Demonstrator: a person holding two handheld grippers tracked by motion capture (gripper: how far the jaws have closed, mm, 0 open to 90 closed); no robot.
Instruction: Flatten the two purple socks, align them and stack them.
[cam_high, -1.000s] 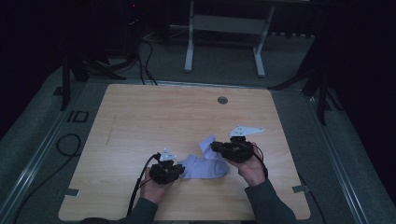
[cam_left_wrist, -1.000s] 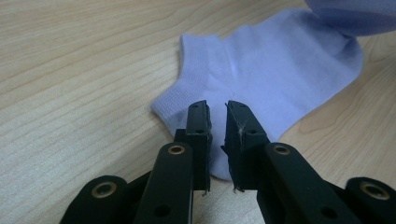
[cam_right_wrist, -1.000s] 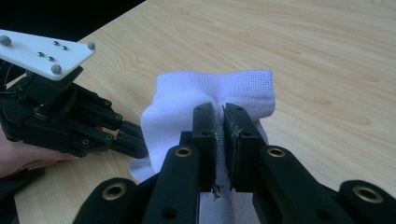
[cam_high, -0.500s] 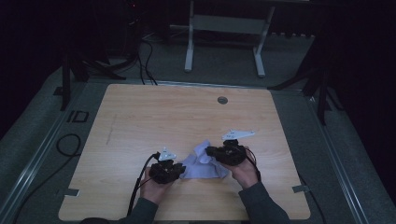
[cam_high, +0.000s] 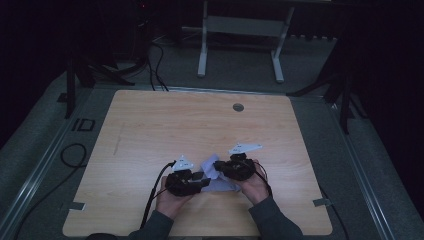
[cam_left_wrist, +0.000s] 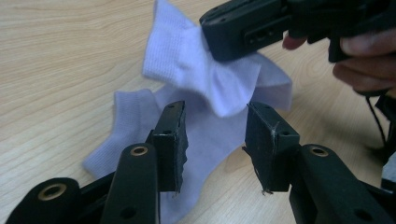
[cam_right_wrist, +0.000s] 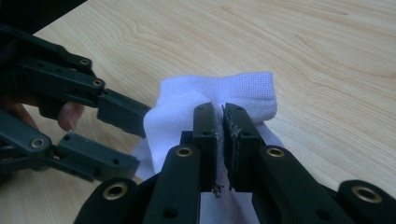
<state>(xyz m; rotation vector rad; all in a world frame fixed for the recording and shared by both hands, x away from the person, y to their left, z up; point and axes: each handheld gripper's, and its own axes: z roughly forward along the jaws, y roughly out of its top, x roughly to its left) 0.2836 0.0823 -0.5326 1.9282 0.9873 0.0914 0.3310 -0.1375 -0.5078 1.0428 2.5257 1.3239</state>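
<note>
We hold the white sock (cam_right_wrist: 210, 100) pinched in the right gripper (cam_right_wrist: 219, 116) above the worktop (cam_high: 165, 125). The left gripper (cam_left_wrist: 215, 135) jaws have just been opening, nothing between them, freeing the fabric for folding.

Right tool (cam_right_wrist: 220, 122) clamped on white sock (cam_right_wrist: 187, 105); left tool (cam_right_wrist: 114, 140) agape beside.

**Lighting and picture quality**

High view: dim overall; the far room is near black, and the wooden table (cam_high: 150, 130) is the one lit surface, evenly and without glare. Gripper views: bright and soft-lit, with faint shadows under the white sock (cam_left_wrist: 205, 84). Near jaws are slightly soft; the sock's upper edge is motion-blurred.
</note>
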